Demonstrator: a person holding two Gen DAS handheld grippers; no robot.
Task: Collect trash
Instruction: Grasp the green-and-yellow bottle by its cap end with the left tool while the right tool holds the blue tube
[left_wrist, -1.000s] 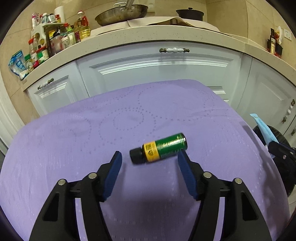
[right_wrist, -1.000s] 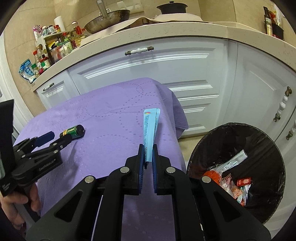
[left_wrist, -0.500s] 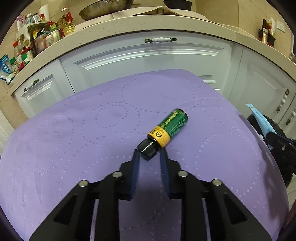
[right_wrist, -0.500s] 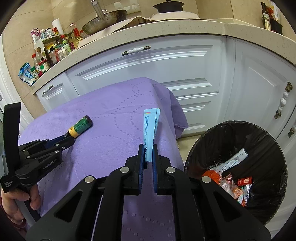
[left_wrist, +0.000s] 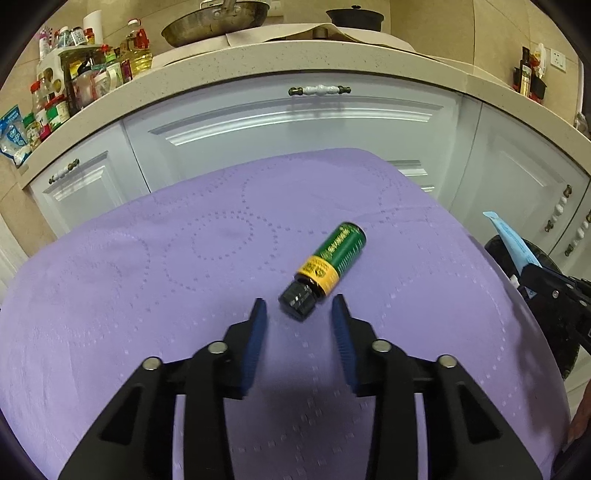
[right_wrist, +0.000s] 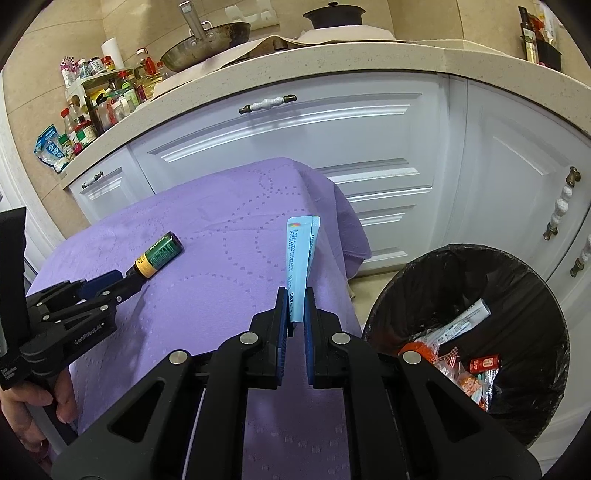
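I had the left gripper (left_wrist: 299, 314) low over the purple cloth (left_wrist: 147, 295), and its jaws were opening, with the blue pads apart. The small green bottle (left_wrist: 328, 266) lay on its side on the cloth; its black cap (left_wrist: 297, 299) pointed toward the gap between the pads and sat just at their tips, but I could see no pad pressing on it, so it was not held. In the right wrist view the same bottle (right_wrist: 159, 256) lay at the tip of the left gripper (right_wrist: 118, 282), near the left edge of the cloth. My right gripper (right_wrist: 295, 295) was clenched on the lower end of a light blue packet (right_wrist: 299, 254), which stood up from the pads (a thin sachet with small print on it). The black bin (right_wrist: 524, 280) stood on the floor to the right of the table, and inside it some wrappers (right_wrist: 458, 354) were lying. A hand (right_wrist: 37, 402) gripped the handle of the left gripper at the lower left corner.
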